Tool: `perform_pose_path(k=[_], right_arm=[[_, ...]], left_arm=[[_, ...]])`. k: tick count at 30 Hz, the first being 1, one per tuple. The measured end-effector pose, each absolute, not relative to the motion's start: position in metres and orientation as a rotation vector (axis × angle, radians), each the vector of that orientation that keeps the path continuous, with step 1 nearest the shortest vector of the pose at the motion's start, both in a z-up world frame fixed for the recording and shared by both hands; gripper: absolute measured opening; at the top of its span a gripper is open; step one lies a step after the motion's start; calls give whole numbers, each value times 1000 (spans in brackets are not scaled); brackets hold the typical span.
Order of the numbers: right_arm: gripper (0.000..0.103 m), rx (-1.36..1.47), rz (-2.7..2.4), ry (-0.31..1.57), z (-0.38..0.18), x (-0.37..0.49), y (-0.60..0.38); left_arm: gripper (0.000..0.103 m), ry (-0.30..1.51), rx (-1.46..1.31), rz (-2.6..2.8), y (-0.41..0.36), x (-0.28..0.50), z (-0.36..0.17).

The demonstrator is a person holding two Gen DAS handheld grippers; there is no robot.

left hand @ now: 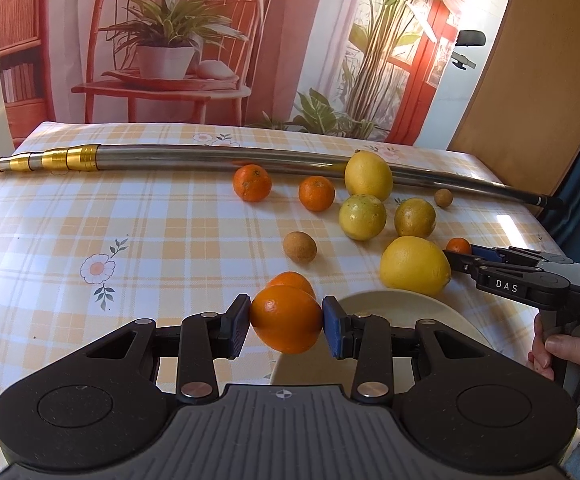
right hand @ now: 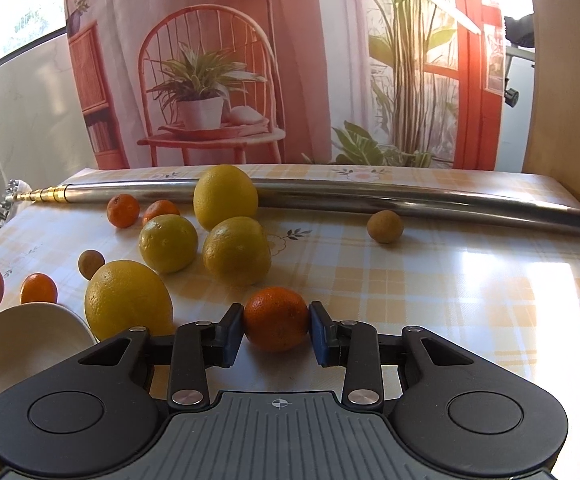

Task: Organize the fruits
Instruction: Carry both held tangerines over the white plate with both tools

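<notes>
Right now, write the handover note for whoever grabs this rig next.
Left gripper: shut on an orange, held beside the cream plate.
Right gripper: pads against a tangerine on the tablecloth.
Plate: no fruit visible on it.
Still loose: four yellow citrus, three small tangerines, two small brown fruits.
Metal pole lies behind the fruit.
</notes>
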State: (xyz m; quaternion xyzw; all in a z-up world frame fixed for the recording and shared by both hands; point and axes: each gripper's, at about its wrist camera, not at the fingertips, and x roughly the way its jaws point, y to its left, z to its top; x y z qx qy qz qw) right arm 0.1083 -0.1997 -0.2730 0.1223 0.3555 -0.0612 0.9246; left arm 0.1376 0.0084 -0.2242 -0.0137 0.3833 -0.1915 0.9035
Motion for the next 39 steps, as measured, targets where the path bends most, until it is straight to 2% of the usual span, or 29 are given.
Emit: perform_pose_path(k=[18,32,39], right_arm=[[32,298,-177,723,-268,100,-200],[32,382,-116,675,-216,62,-158],[32,404,-76,708,-207,42,-128]], left_arm=[[41,798,-17,-386,3,114,-218],[41,784,0,-404,2,87,-214],[41,787,25,-411,2,72,-219]])
